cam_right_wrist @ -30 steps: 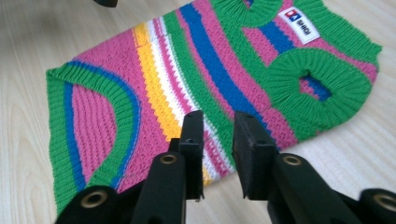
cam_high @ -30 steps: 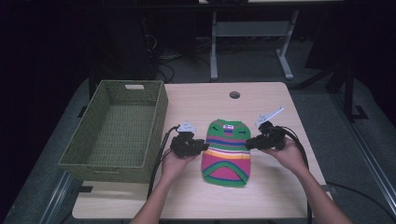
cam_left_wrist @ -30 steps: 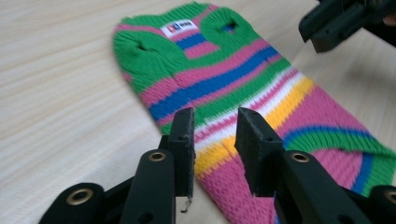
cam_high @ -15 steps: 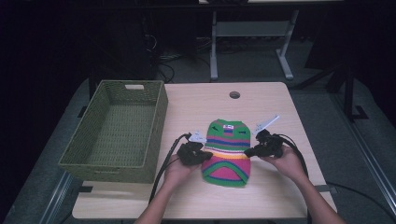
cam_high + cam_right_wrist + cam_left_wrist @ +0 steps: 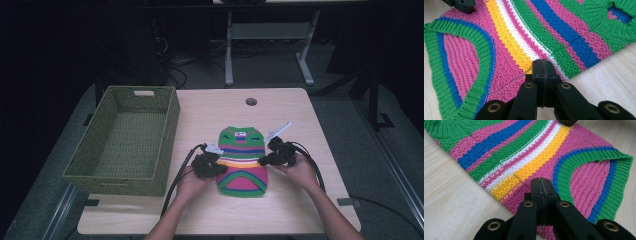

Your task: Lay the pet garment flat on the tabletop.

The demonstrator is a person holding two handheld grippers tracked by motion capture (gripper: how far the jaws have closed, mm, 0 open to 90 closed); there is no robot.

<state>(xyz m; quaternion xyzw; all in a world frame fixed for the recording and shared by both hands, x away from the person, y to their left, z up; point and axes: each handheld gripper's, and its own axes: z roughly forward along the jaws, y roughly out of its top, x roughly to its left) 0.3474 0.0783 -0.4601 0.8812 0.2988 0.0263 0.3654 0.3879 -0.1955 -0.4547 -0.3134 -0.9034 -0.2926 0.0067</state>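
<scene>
both hand-held grippers point(image 5: 220, 167) lowered, sweater point(image 5: 243, 161) between

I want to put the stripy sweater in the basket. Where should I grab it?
Probably grab the sweater by its two side edges, about at the yellow stripe, coming in from left and right. It lies flat and floppy, so the thin edges are easiest to pinch. The left gripper and right gripper look shut there already. The basket sits to its left.

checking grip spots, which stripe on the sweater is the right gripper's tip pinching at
The yellow stripe, at the sweater's edge; the blue and green stripes lie farther off.
</scene>
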